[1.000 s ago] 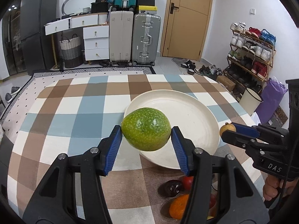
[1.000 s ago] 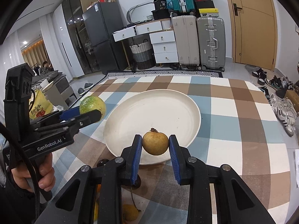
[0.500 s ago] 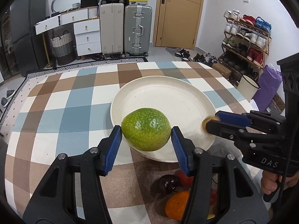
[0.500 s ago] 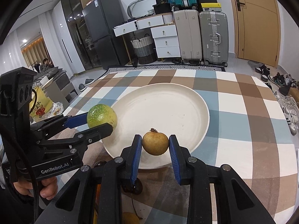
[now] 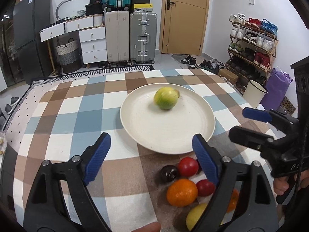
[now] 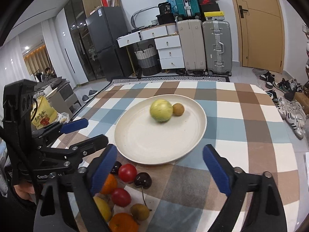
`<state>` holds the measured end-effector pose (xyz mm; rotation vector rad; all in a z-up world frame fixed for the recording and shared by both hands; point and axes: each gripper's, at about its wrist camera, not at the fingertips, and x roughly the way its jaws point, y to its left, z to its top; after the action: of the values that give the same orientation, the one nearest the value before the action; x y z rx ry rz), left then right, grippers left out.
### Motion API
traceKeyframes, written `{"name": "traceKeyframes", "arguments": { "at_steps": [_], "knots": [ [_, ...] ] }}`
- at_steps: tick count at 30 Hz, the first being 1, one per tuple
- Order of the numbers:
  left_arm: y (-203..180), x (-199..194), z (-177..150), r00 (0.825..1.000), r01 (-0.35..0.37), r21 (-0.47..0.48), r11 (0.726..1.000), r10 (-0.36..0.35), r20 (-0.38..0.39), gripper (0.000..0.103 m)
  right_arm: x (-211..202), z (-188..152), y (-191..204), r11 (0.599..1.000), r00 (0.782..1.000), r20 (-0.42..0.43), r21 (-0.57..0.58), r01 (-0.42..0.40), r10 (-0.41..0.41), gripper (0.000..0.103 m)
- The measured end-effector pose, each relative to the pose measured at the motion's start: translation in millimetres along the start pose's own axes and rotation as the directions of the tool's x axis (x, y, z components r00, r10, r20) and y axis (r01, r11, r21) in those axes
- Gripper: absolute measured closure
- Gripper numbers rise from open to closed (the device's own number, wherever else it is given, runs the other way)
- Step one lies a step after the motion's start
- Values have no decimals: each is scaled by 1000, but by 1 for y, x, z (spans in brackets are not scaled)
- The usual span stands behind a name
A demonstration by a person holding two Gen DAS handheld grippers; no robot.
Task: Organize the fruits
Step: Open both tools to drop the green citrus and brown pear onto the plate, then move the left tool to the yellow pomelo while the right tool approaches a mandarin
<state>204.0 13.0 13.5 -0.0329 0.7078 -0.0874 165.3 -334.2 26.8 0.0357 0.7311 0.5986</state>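
Observation:
A cream plate (image 5: 135, 135) (image 6: 135, 145) lies on the checked cloth. On its far half a green fruit (image 5: 166, 98) (image 6: 161, 110) shows blurred, touching a small brown fruit (image 6: 178, 109). My left gripper (image 5: 151, 154) (image 6: 85, 133) hangs over the plate's near left rim, its jaws opening with nothing between them. My right gripper (image 6: 160, 166) (image 5: 249, 125) stands at the near right rim, also opening and holding nothing. Loose fruit lies in front of the plate: a red tomato (image 5: 188, 166) (image 6: 127, 173), a dark cherry (image 5: 170, 173) (image 6: 143, 180), an orange (image 5: 182, 192) and others.
The table's far edge (image 5: 135, 71) faces suitcases (image 5: 143, 36), white drawers (image 5: 92, 46) and a door. A shoe rack (image 5: 251, 44) and a white bin (image 5: 254, 92) stand off to the right. A yellow bag (image 6: 43, 116) sits low on the left.
Both grippers have opened and pulled back from the plate. The green fruit and the small brown fruit left the jaws and now lie on the plate's far half.

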Motion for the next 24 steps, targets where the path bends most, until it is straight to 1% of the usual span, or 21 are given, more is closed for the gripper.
{"name": "traceKeyframes", "arguments": {
  "at_steps": [1,2,3,4,10,13,18,22,24],
  "knots": [
    [0,-4,-3,1000,-4,-3,1000,4,-1,11,-4,-2,1,1000,1000,-2,-1,-4,4,3],
    [0,-8,-6,1000,-5,-4,1000,5,-2,5,-7,-3,1,1000,1000,-4,-2,-5,5,1],
    [0,-11,-9,1000,-6,-5,1000,6,-3,1,-12,-5,2,1000,1000,-1,-4,-5,5,1],
    [1,-16,-12,1000,-9,-7,1000,9,-2,1,-16,-7,3,1000,1000,2,-6,-3,3,1],
    [4,-37,-30,1000,-21,-25,999,20,-15,1,-36,-20,6,1000,1000,5,-8,-10,10,1],
    [6,-50,-38,999,-32,-28,999,31,-8,1,-48,-24,9,1000,1000,9,-6,-19,19,1],
    [6,-71,-48,999,-48,-24,999,48,11,1,-63,-31,14,1000,1000,15,-17,-10,10,1],
    [6,-84,-57,999,-40,-30,999,40,10,1,-69,-39,17,1000,1000,9,-28,2,-1,1],
    [4,-89,-62,999,-48,-23,999,49,15,1,-71,-45,19,1000,1000,3,-30,3,-2,1]
  ]
}}
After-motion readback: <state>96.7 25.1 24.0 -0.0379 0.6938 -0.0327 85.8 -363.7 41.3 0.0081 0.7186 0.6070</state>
